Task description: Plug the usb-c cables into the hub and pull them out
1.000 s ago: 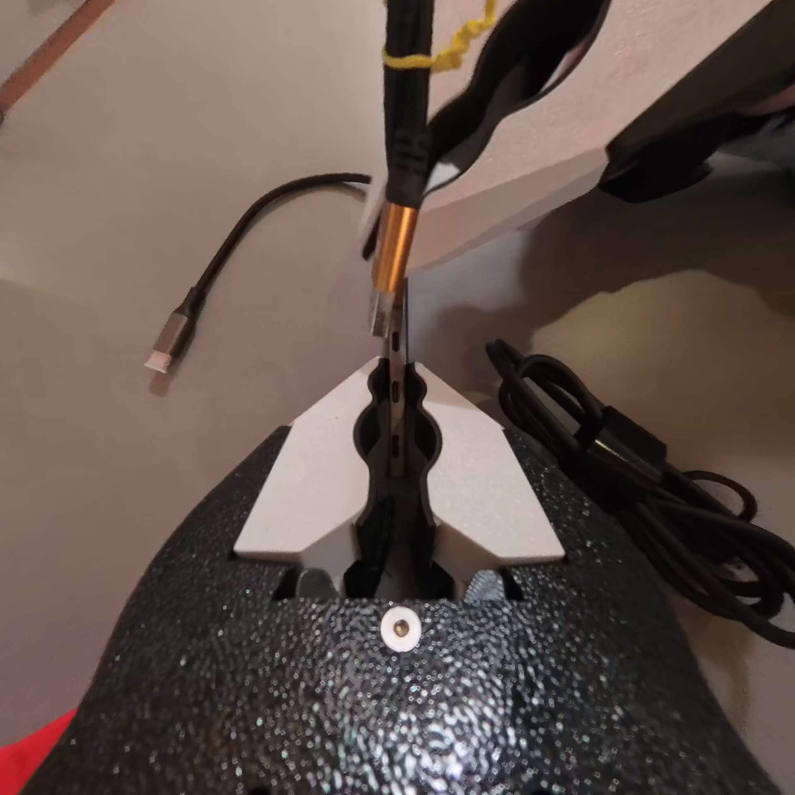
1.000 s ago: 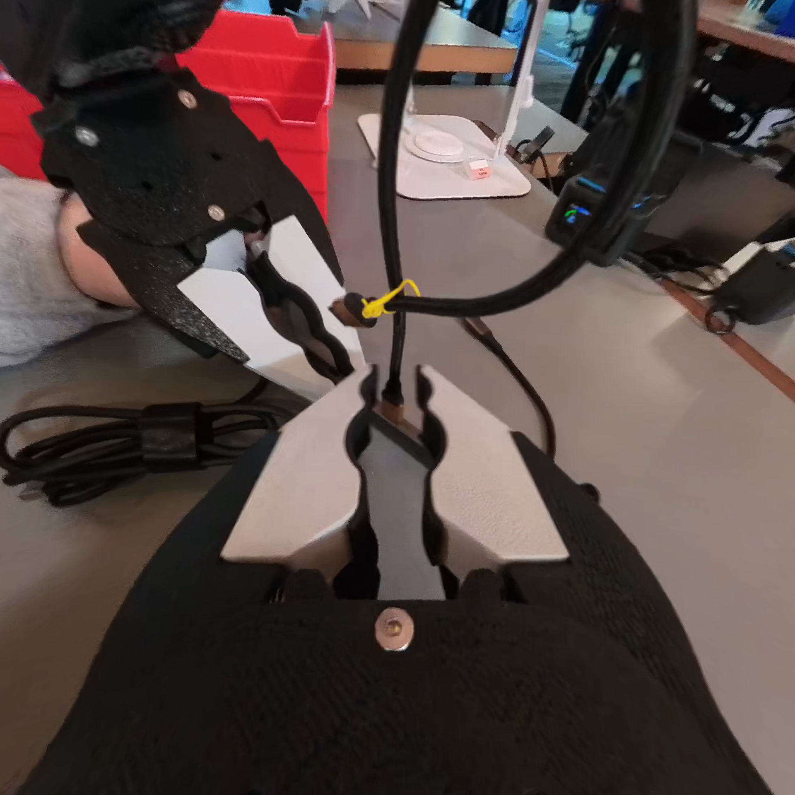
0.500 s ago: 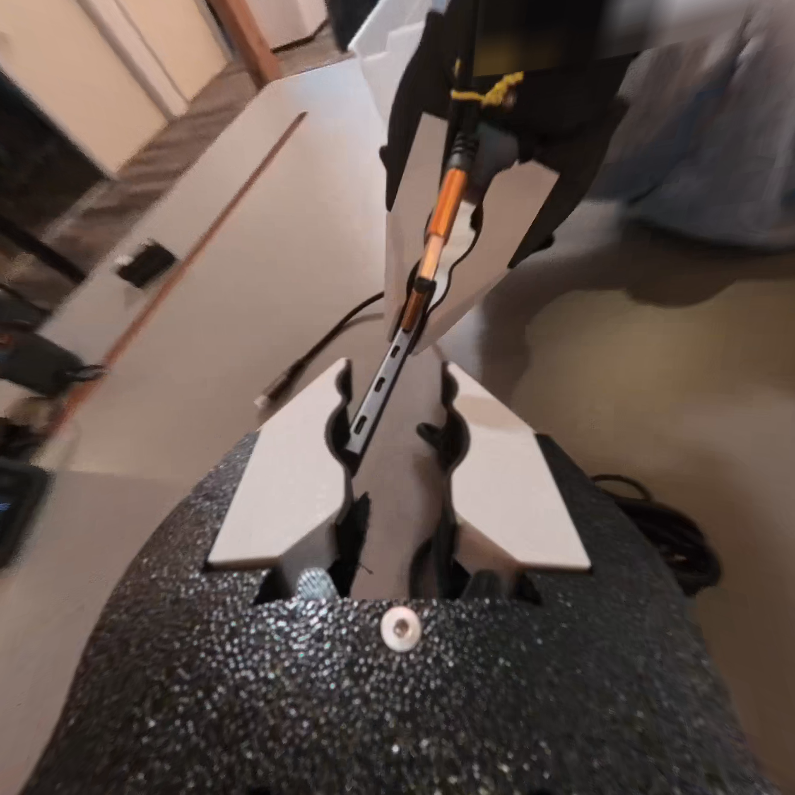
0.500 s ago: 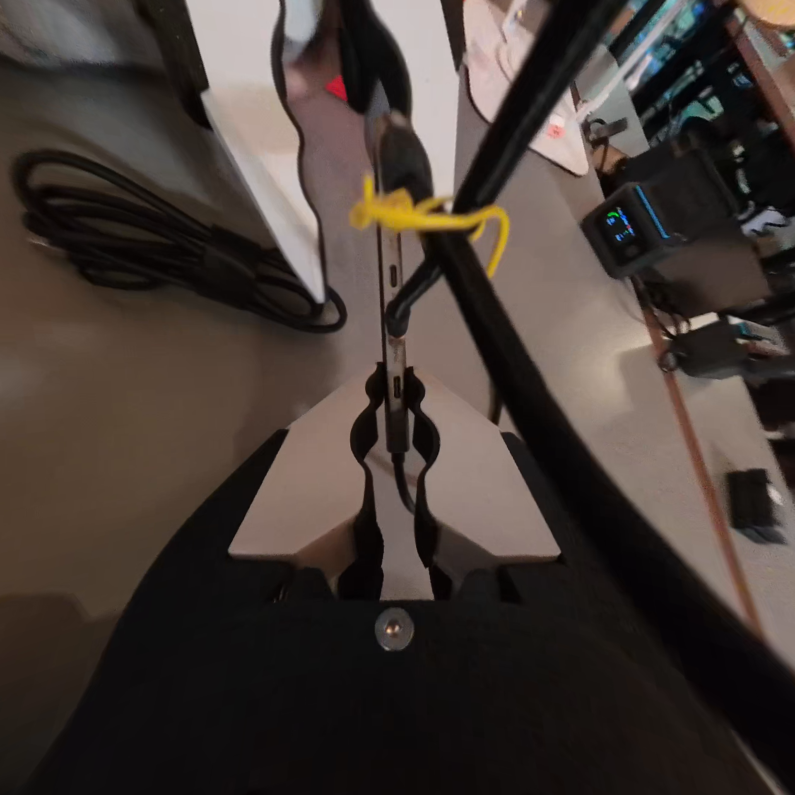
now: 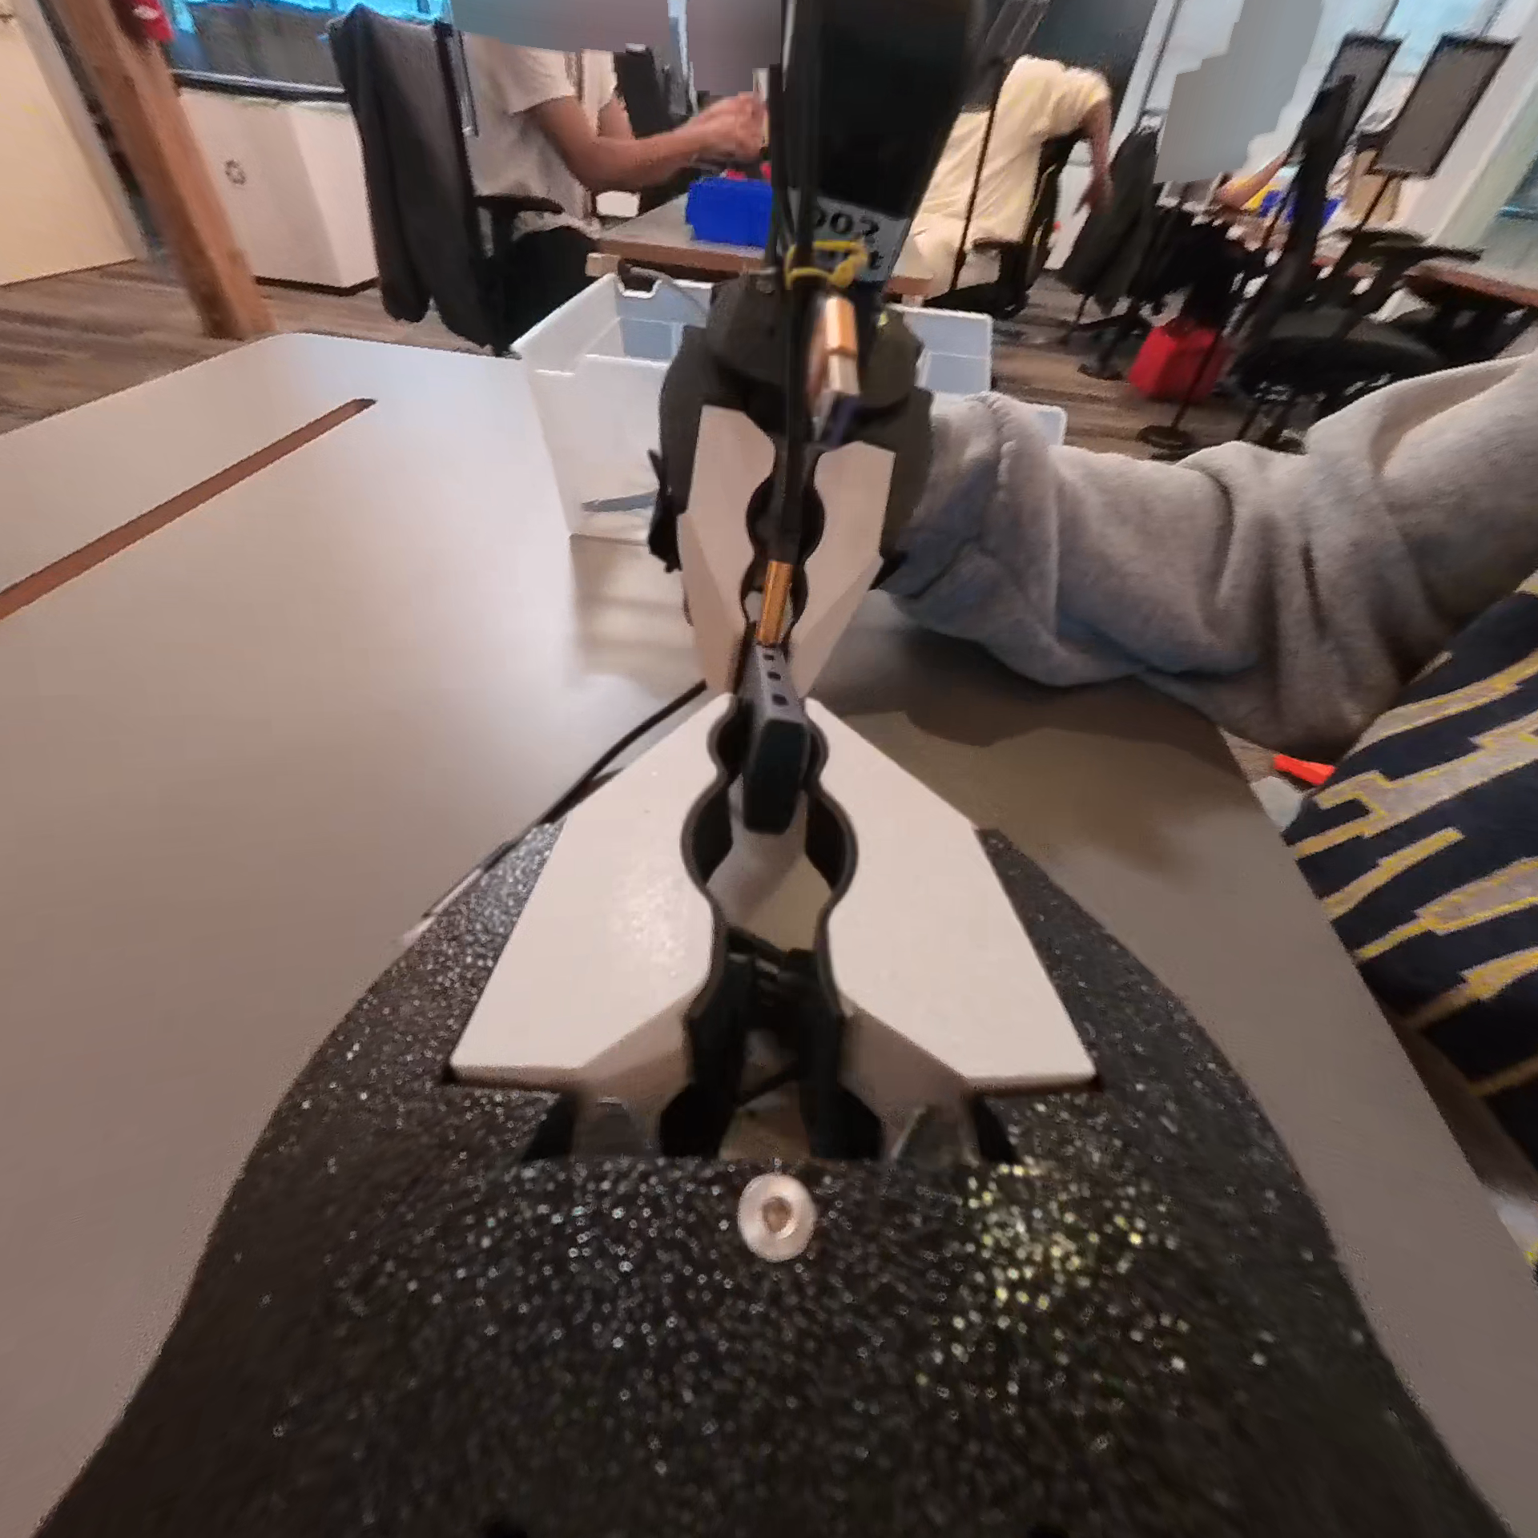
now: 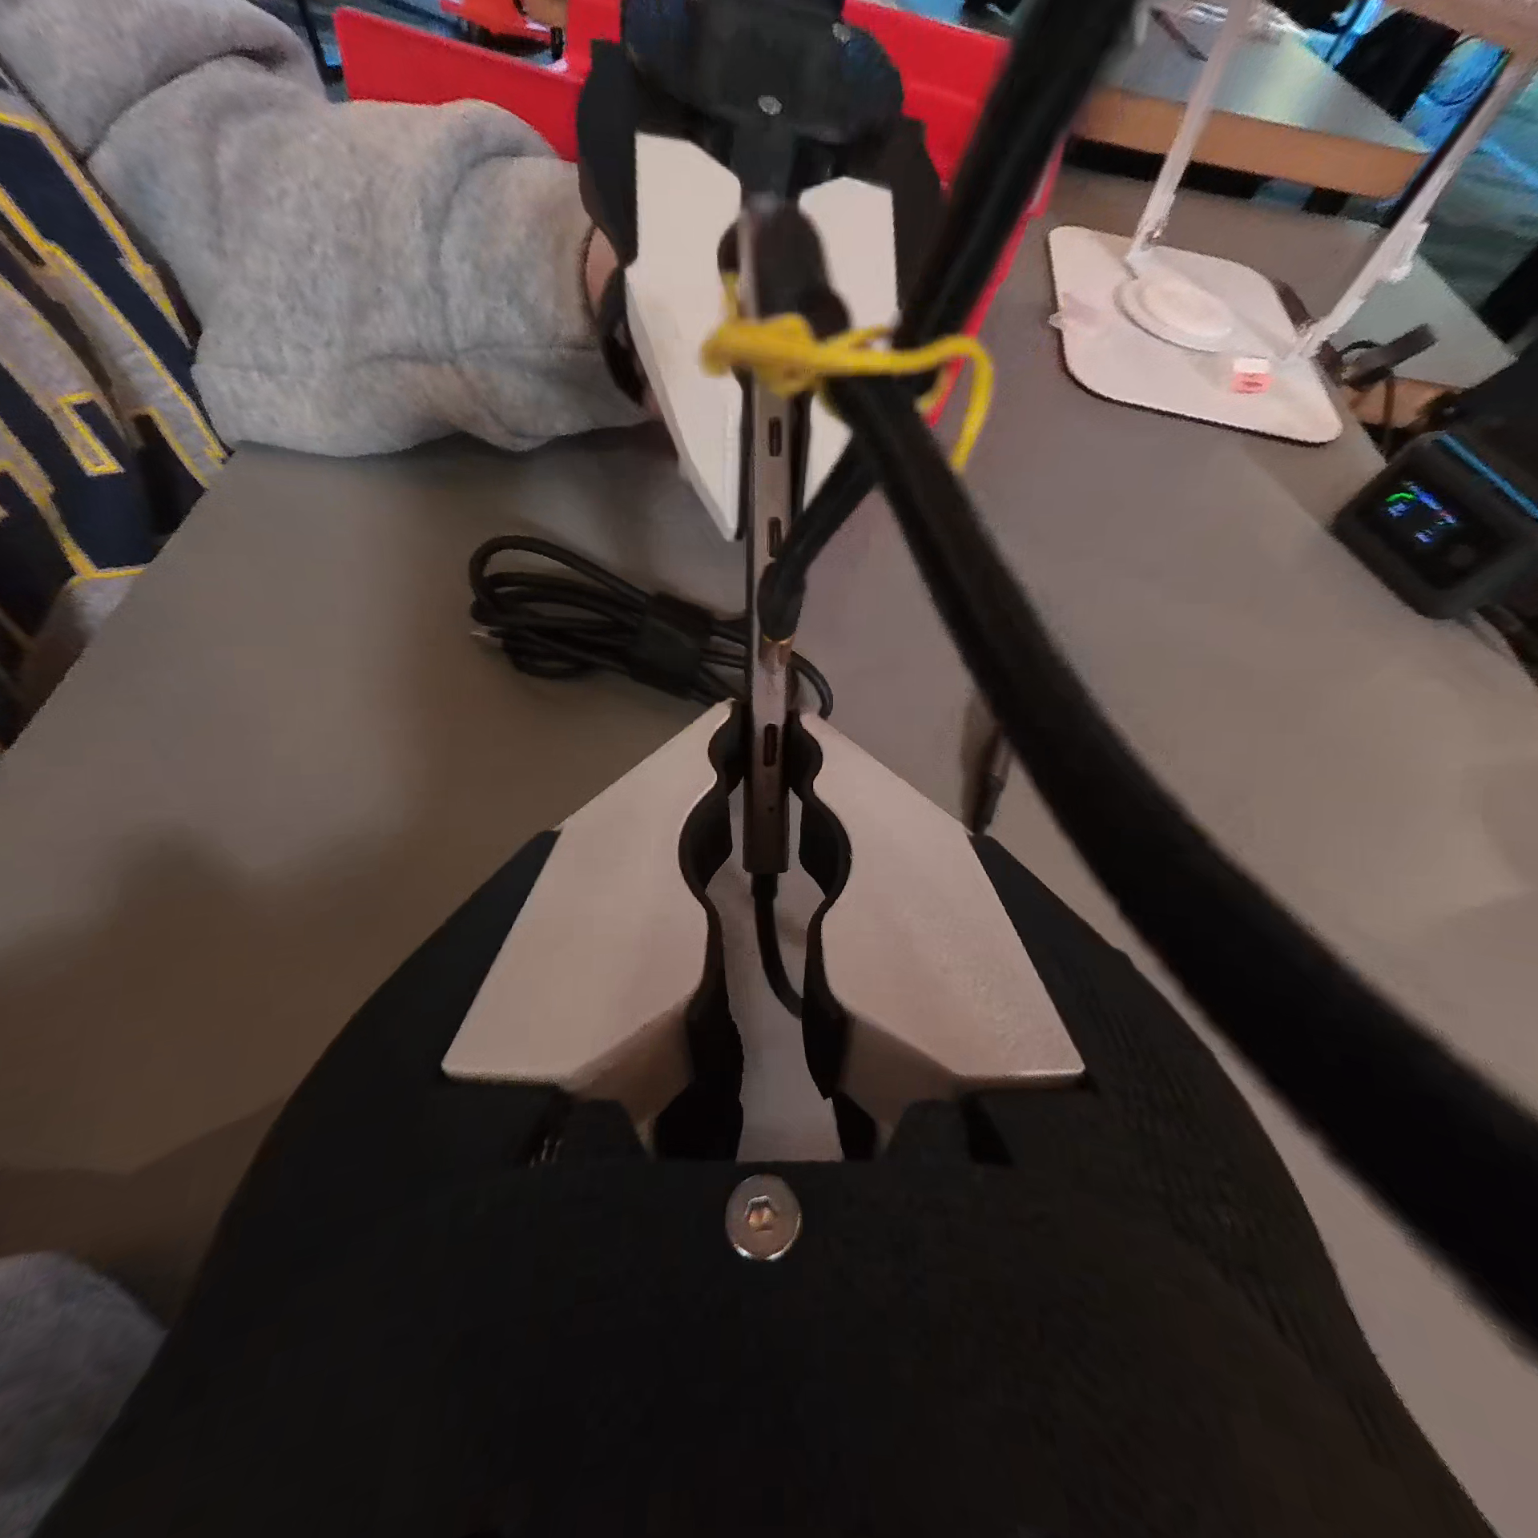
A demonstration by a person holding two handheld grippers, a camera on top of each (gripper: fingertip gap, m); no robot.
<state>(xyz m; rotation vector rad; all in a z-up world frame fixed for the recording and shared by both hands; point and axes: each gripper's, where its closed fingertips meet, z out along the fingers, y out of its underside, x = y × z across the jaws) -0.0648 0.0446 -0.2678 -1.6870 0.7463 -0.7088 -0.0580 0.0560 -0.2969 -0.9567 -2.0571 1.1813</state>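
A slim grey hub with several ports is held off the table between both grippers. My left gripper is shut on its plain end. My right gripper is shut on the other end, where the hub's own black lead comes out. In the right wrist view the hub runs up to the left gripper. A copper-coloured usb-c plug sits in one of the hub's ports. Its black cable rises to a yellow tie. A second copper plug hangs by the tie.
A bundled black cable lies on the grey table. A thick black cable crosses the right wrist view. A small screen device, a white stand base, a red bin and a clear bin stand around. Less than 4 cm separates the two grippers' tips.
A second ago my right gripper held the copper plug at the hub. Now the plug sits in a port and my right gripper holds the hub's end. My left gripper opened, then shut again.
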